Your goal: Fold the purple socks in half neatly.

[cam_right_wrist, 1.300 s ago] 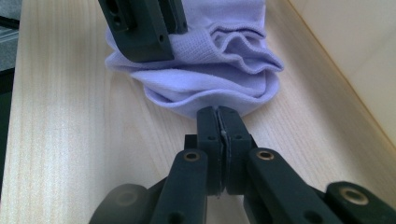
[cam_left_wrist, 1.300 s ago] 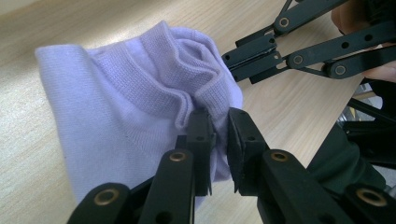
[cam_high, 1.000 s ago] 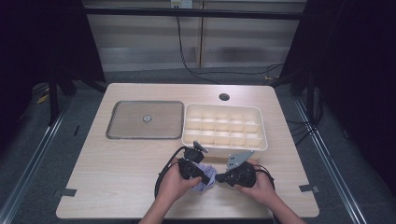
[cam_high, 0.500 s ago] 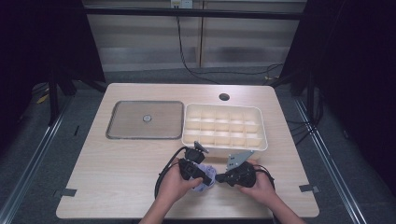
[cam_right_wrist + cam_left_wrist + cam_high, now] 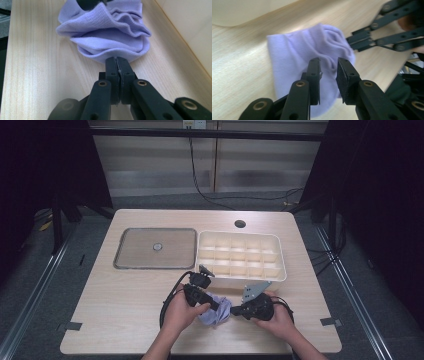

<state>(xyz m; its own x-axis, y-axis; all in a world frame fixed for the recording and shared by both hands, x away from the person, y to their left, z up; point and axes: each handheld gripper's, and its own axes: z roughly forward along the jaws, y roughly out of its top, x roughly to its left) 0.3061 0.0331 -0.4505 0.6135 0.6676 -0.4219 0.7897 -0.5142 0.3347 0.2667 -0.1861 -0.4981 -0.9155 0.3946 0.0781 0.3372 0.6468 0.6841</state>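
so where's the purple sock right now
In the high view the purple sock lies bunched on the table's near edge, between the left gripper and right gripper, just in front of the white divided box.

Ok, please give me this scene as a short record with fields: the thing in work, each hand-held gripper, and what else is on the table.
thing in work: lilac sock, bunched, lying on the table
left hand-held gripper: jaws open, over the sock
right hand-held gripper: jaws shut at the sock's edge; whether cloth is pinched is unclear
behind the sock: white divided box
left of box: flat lid
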